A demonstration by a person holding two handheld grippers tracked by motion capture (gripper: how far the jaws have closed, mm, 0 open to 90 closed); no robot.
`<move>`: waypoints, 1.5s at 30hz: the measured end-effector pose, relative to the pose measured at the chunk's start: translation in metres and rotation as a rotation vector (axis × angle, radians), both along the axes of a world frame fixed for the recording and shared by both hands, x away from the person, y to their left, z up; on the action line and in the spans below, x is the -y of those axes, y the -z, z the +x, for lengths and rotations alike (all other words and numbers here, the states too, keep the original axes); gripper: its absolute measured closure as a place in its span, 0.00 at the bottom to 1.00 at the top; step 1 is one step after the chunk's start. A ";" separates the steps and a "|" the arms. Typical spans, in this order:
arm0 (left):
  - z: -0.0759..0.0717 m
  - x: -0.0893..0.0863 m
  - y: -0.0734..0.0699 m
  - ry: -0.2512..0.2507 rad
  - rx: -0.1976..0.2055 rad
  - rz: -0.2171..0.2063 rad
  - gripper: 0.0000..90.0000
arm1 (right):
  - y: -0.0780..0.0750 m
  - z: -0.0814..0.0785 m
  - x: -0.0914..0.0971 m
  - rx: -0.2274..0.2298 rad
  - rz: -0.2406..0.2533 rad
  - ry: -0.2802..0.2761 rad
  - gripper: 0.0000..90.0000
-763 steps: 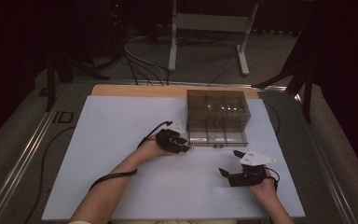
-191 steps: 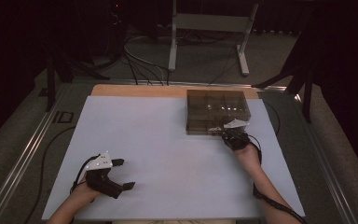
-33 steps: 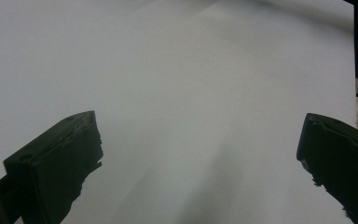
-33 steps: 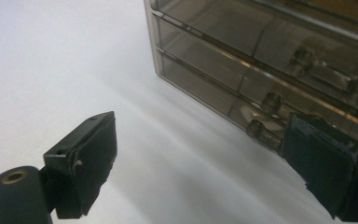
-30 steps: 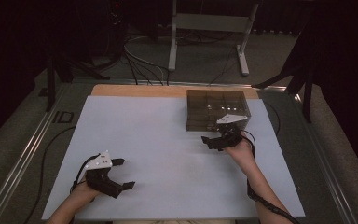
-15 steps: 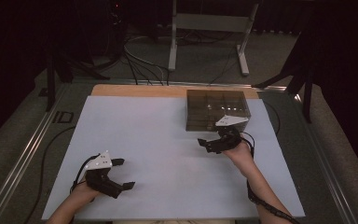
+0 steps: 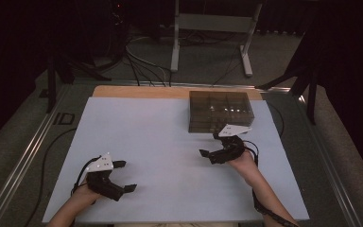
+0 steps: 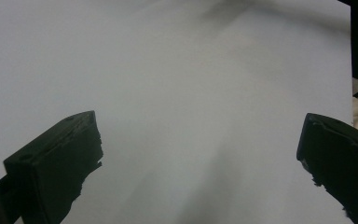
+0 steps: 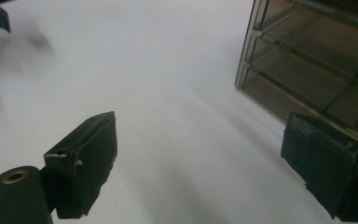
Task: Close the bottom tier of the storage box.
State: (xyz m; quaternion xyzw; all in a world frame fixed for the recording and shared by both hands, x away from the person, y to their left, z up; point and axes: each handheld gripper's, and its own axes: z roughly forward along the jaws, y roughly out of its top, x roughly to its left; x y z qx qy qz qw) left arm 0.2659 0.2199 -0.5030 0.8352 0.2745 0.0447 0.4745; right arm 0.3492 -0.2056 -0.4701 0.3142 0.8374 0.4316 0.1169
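white table sheet point(image 7: 170, 142) covers the bench, bare apart from one object: a smoke-tinted clear plastic compartment box point(image 7: 220, 111) sitting at the far right of the sheet, flat on its base, lid apparently down though the glare makes that hard to confirm. judgement on handling: rigid thin-walled plastic, probably light, smooth and fairly slippery on the sheet, so a side push would likely slide it rather than tip it; walls could crack or flex under a hard pinch. best hold looks to be across a wall edge or a lid lip near a corner, jaws square to the wall, moderate squeeze; gripping across the whole body looks too wide for these jaws. dividers point(image 9: 307, 70) show through the near wall in the right gripper view, contents too dim to tell. right gripper point(image 7: 209, 146) sits just in front of the box's near wall, close but apart from it, pointing leftward across the sheet rather than at the box; its jaws stand spread wide with nothing between them, and in its own view the box lies up and to the right, beyond the right-hand jaw. left gripper point(image 7: 124, 176) rests at the near left of the sheet, well apart from the box, jaws likewise spread and holding nothing, only bare sheet ahead of them.
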 end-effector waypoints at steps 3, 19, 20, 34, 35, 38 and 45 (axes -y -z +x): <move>0.000 0.000 0.000 0.005 0.002 0.003 0.00 | 0.004 -0.004 0.002 -0.008 -0.009 -0.007 0.12; 0.000 0.000 0.000 0.006 0.000 0.000 0.00 | 0.019 -0.031 0.023 -0.020 0.003 -0.034 0.12; 0.000 0.000 0.000 0.006 0.000 0.003 0.00 | 0.020 -0.032 0.024 -0.020 0.004 -0.036 0.12; 0.000 0.000 0.000 0.010 0.000 0.000 0.00 | 0.020 -0.048 0.038 -0.003 0.021 -0.049 0.12; 0.000 0.000 0.000 0.010 0.000 -0.001 0.00 | 0.020 -0.049 0.039 -0.001 0.023 -0.048 0.12; 0.000 0.000 0.000 0.010 0.000 0.000 0.00 | 0.020 -0.053 0.042 0.002 0.011 -0.054 0.12; 0.000 0.000 0.000 0.010 0.001 0.002 0.00 | 0.022 -0.061 0.050 0.016 0.002 -0.047 0.12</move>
